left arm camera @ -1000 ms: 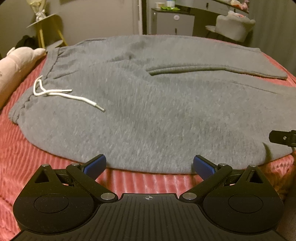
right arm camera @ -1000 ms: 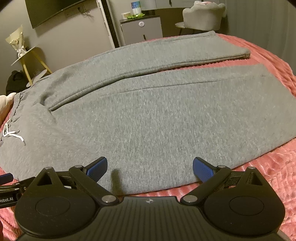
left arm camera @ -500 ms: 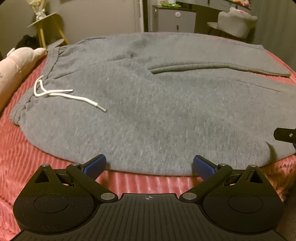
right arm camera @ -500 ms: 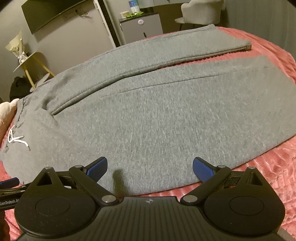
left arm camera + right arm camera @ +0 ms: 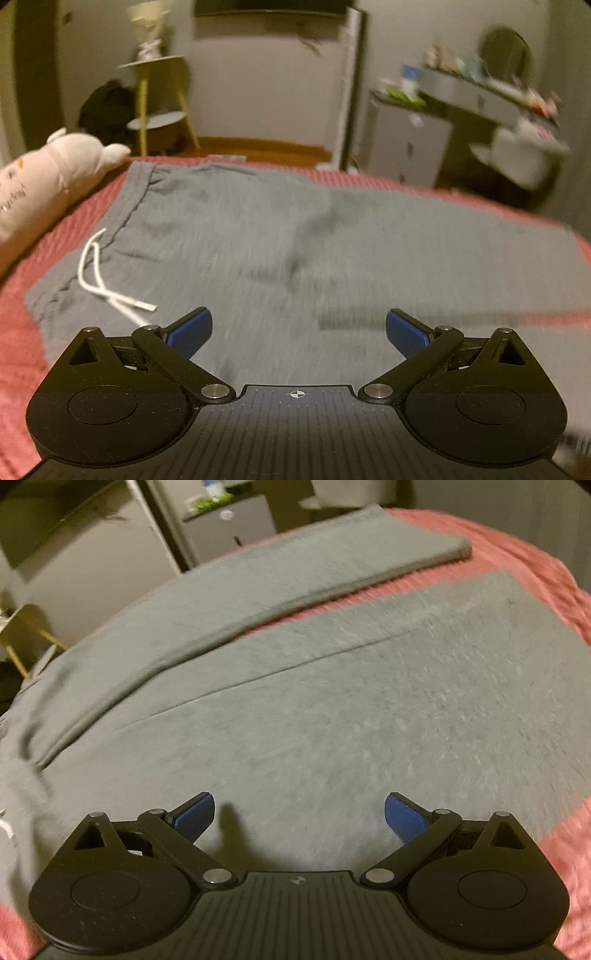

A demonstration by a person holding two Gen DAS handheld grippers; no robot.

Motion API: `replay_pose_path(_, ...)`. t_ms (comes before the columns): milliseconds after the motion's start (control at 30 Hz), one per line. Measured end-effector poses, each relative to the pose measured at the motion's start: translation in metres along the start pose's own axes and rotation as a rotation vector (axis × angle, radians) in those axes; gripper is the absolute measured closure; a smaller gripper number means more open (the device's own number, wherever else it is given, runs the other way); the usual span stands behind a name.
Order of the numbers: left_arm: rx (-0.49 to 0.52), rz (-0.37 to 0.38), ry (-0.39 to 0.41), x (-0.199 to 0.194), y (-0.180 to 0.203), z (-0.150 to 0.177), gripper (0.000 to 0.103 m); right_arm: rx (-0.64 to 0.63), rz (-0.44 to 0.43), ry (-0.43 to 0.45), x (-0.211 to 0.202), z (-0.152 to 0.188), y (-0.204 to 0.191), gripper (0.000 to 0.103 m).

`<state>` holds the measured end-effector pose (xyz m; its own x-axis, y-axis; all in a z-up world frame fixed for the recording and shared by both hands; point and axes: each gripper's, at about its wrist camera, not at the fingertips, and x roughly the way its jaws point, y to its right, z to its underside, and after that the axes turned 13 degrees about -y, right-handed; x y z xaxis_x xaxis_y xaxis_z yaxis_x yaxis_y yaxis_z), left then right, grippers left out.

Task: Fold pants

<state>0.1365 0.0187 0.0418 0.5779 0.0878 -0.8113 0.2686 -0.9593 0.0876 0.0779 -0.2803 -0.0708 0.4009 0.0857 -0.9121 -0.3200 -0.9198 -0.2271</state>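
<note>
The left gripper [image 5: 298, 330], jaws spread and empty, is hovering over the waistband end of the pants [image 5: 295, 254], which are lying lengthwise across the bed [image 5: 546, 565]; the right gripper [image 5: 298, 812], also spread, is hanging over the near leg.

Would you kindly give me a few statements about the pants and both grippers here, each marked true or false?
1. The left gripper is open. True.
2. The right gripper is shut on the pants. False: it is open and holds nothing.
3. The pants are blue. False: they are grey.
4. A white drawstring lies on the pants near the waistband. True.
5. The pants lie on a red bedspread. True.
6. The legs are already stacked. False: they lie apart, with bedspread showing between them.
</note>
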Motion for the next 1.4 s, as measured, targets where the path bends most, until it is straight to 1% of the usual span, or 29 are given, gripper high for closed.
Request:
replay_pose_path(67,-0.021,-0.028,0.000,0.020,-0.002,-0.007,0.000,-0.015,0.034,-0.007,0.006,-0.002,-0.001,0.004)
replay_pose_path(100,-0.025,-0.060,0.017,0.028,-0.005,-0.007,0.000,-0.031,0.047,-0.015,0.009,-0.003,-0.002,0.004)
replay_pose_path(167,-0.037,-0.162,0.082,0.042,-0.013,-0.001,0.000,-0.046,0.062,-0.016,0.014,-0.005,-0.003,0.004)
replay_pose_path(200,-0.050,-0.195,0.111,0.046,-0.018,0.001,0.000,-0.049,0.068,-0.013,0.016,-0.007,-0.003,0.004)
replay_pose_path(267,-0.074,-0.207,0.154,0.055,-0.028,0.003,0.000,-0.060,0.077,-0.006,0.018,-0.010,-0.004,0.004)
replay_pose_path(333,-0.109,-0.223,0.196,0.060,-0.038,0.000,0.000,-0.082,0.083,-0.035,0.018,-0.020,-0.007,0.004)
replay_pose_path(400,-0.146,-0.248,0.257,0.064,-0.047,-0.002,0.000,-0.091,0.074,-0.067,0.017,-0.044,-0.007,0.004)
replay_pose_path(433,-0.167,-0.253,0.285,0.067,-0.051,-0.003,0.000,-0.070,0.056,-0.054,0.015,-0.060,-0.005,0.004)
replay_pose_path(500,-0.182,-0.234,0.307,0.072,-0.055,-0.003,0.000,0.009,0.028,-0.012,0.016,-0.102,0.001,0.004)
replay_pose_path(567,-0.176,-0.225,0.284,0.085,-0.058,0.000,0.000,0.094,0.011,0.043,0.020,-0.155,0.003,0.004)
replay_pose_path(633,-0.180,-0.225,0.218,0.101,-0.062,0.001,0.000,0.146,0.007,0.090,0.028,-0.207,-0.002,0.007)
replay_pose_path(667,-0.205,-0.213,0.165,0.109,-0.065,0.000,0.000,0.158,-0.004,0.115,0.032,-0.231,-0.006,0.012)
replay_pose_path(700,-0.238,-0.194,0.127,0.115,-0.071,-0.003,0.000,0.165,-0.014,0.142,0.037,-0.255,-0.012,0.021)
replay_pose_path(733,-0.267,-0.170,0.122,0.116,-0.076,-0.004,0.000,0.178,-0.016,0.167,0.044,-0.279,-0.018,0.025)
replay_pose_path(800,-0.286,-0.158,0.131,0.118,-0.080,-0.003,0.000,0.211,0.010,0.197,0.061,-0.321,-0.029,0.046)
replay_pose_path(833,-0.283,-0.163,0.130,0.119,-0.080,-0.004,0.000,0.227,0.027,0.200,0.070,-0.335,-0.034,0.047)
replay_pose_path(867,-0.276,-0.173,0.128,0.121,-0.079,-0.004,0.000,0.250,0.041,0.193,0.080,-0.351,-0.038,0.043)
replay_pose_path(900,-0.270,-0.182,0.127,0.123,-0.077,-0.004,0.000,0.277,0.052,0.177,0.090,-0.362,-0.040,0.034)
replay_pose_path(933,-0.266,-0.190,0.127,0.124,-0.075,-0.004,0.000,0.312,0.057,0.161,0.099,-0.372,-0.041,0.031)
replay_pose_path(1000,-0.271,-0.192,0.130,0.125,-0.076,-0.004,0.000,0.367,0.068,0.149,0.116,-0.388,-0.039,0.030)
replay_pose_path(1100,-0.280,-0.190,0.132,0.126,-0.074,-0.003,0.000,0.368,0.148,0.136,0.134,-0.398,-0.043,0.031)
replay_pose_path(1133,-0.279,-0.190,0.131,0.127,-0.075,-0.004,0.000,0.362,0.174,0.141,0.137,-0.396,-0.049,0.033)
replay_pose_path(1167,-0.278,-0.190,0.132,0.127,-0.075,-0.004,0.000,0.354,0.204,0.150,0.139,-0.396,-0.050,0.042)
replay_pose_path(1200,-0.279,-0.189,0.131,0.127,-0.075,-0.004,0.000,0.340,0.241,0.155,0.141,-0.396,-0.053,0.059)
replay_pose_path(1233,-0.280,-0.188,0.131,0.127,-0.075,-0.004,0.000,0.320,0.272,0.161,0.143,-0.394,-0.055,0.067)
replay_pose_path(1267,-0.281,-0.185,0.132,0.126,-0.075,-0.003,0.000,0.299,0.281,0.165,0.142,-0.392,-0.053,0.081)
replay_pose_path(1300,-0.284,-0.180,0.131,0.126,-0.075,-0.003,0.000,0.285,0.266,0.173,0.139,-0.389,-0.049,0.092)
replay_pose_path(1333,-0.288,-0.173,0.132,0.125,-0.076,-0.002,0.000,0.287,0.240,0.176,0.132,-0.385,-0.046,0.096)
replay_pose_path(1400,-0.296,-0.159,0.134,0.124,-0.078,-0.002,0.000,0.301,0.173,0.217,0.110,-0.369,-0.034,0.098)
